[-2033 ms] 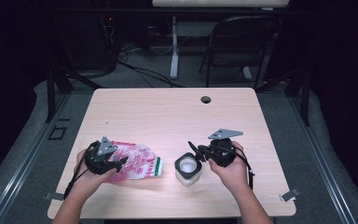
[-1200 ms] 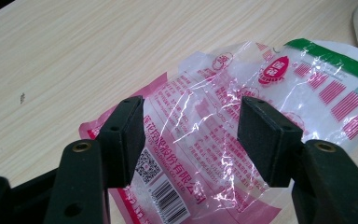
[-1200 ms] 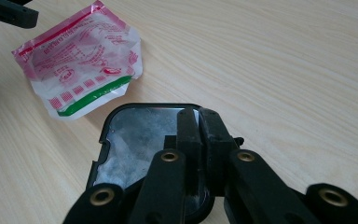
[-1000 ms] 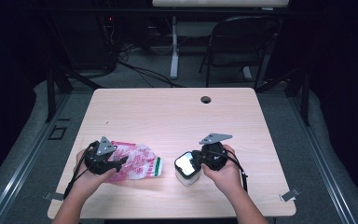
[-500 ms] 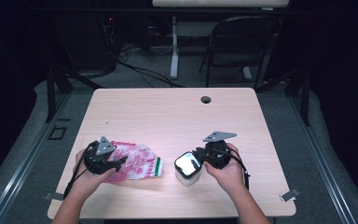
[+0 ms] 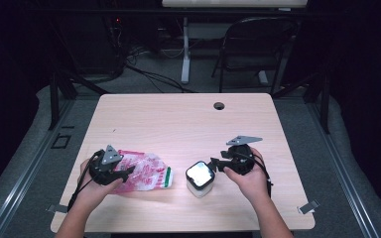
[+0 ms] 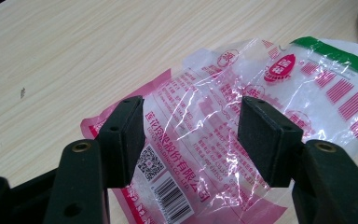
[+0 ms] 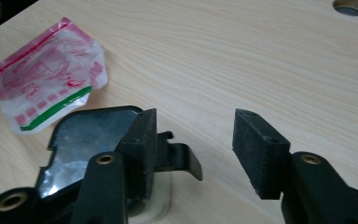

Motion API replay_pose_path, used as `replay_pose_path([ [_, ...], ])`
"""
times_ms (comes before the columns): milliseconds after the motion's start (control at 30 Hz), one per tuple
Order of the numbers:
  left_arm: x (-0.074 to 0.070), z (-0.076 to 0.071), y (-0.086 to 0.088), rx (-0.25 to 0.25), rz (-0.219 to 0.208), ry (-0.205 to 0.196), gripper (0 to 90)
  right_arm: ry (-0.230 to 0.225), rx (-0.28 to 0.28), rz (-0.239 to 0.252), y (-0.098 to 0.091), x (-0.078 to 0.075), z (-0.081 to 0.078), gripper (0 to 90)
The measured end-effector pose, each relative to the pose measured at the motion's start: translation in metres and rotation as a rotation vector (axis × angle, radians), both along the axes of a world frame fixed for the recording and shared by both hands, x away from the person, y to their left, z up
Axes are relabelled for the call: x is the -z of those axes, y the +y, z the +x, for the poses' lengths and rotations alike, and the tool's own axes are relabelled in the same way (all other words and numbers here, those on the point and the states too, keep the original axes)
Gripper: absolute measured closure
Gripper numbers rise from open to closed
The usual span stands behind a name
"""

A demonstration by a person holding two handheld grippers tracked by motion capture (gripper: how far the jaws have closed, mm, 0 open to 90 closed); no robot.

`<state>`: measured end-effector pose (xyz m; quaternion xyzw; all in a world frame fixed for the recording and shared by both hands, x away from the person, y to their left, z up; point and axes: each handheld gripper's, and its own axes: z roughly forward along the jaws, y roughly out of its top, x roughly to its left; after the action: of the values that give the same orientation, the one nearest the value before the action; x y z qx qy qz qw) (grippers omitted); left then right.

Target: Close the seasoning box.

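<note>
A crumpled clear bag with pink print and a green strip (image 6: 146, 171) (image 7: 205, 116) lies at the table's front left. My left gripper (image 6: 127, 173) (image 7: 191, 135) stands open over its left end, one jaw on each side of a fold of film, pads not pressing. A small clear container with a black, shiny lid (image 6: 200, 177) (image 8: 84, 140) sits front centre. My right gripper (image 6: 214, 163) (image 8: 193, 140) is just right of it; its jaws have just been opening and nothing is between them. The lid's black latch tab (image 8: 182, 159) sticks out beside one jaw.
The light wooden table (image 6: 178, 124) has a round cable hole (image 6: 219, 105) (image 8: 352, 5) near its far edge. A folding chair (image 6: 258, 44) and cables stand on the dark floor beyond. The bag (image 8: 46, 74) lies left of the container.
My right gripper has opened its jaws and drawn back a little to the right from the container's lid. The left gripper and the bag have stayed put.
</note>
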<state>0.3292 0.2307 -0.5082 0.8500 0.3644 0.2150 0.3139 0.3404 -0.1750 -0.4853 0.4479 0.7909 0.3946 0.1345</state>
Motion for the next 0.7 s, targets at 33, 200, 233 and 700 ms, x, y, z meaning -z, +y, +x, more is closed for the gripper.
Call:
replay_pose_path([
  [33, 0.000, 0.000, 0.000, 0.001, 0.003, 0.000, 40.9, 0.002, 0.008, -0.004, -0.003, 0.000, 0.001, 48.5],
  [200, 0.002, 0.001, 0.000, -0.003, 0.002, 0.005, 40.9, 0.007, 0.059, 0.003, -0.016, 0.002, 0.006, 45.1],
  [233, 0.003, 0.001, 0.000, -0.005, 0.000, 0.006, 40.9, 0.007, 0.071, 0.012, -0.018, 0.003, 0.007, 44.7],
  [700, 0.009, 0.004, 0.004, -0.020, -0.001, 0.020, 40.8, 0.053, 0.171, 0.005, -0.043, 0.027, 0.020, 42.8],
])
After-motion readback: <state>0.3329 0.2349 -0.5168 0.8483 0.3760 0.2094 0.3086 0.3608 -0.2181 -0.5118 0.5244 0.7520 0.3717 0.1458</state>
